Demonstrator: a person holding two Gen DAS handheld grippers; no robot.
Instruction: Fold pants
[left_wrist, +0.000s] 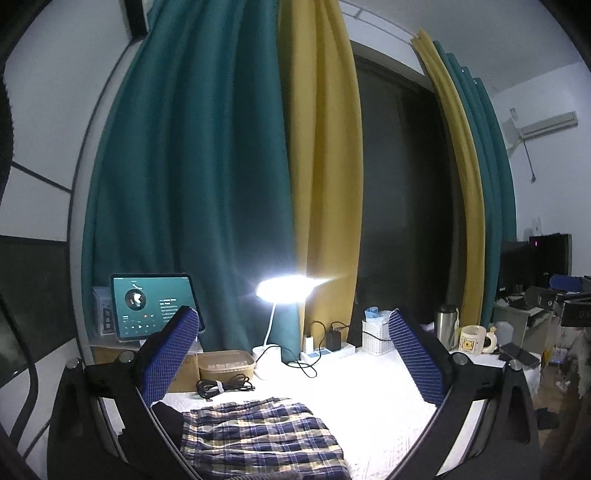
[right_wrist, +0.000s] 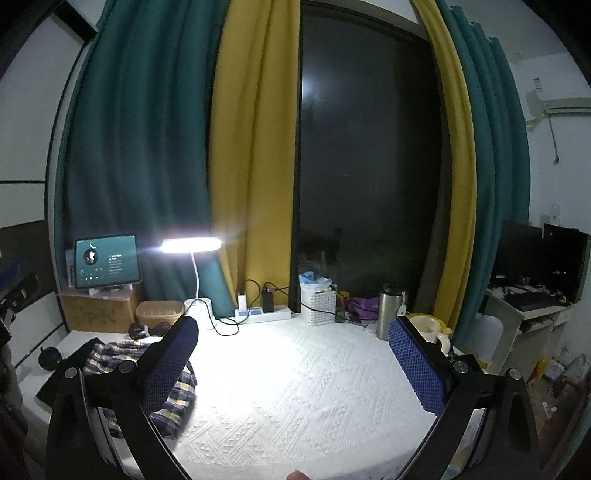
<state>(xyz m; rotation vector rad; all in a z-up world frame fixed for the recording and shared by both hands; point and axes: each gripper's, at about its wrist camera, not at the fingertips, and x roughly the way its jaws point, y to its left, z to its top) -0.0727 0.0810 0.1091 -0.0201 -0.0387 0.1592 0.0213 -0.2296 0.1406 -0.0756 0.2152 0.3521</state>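
Both tools hang with fingers spread wide and nothing between them: the left tool (left_wrist: 291, 354) above the near left of the counter (right_wrist: 314, 387), the right tool (right_wrist: 293, 363) over its bare middle. The plaid pants (left_wrist: 258, 439) lie in a rumpled heap on the left side of the white textured cover, directly below the left tool and partly behind the right tool's left finger (right_wrist: 170, 362). A dark cloth (left_wrist: 168, 417) sits against their far-left edge. The pants look thin, light and limp, likely to sag and bunch when lifted, so a pinch on a hem, waistband or outer edge should hold best. How many layers the heap holds cannot be told. A lamp (right_wrist: 192, 245) glares at the far side.
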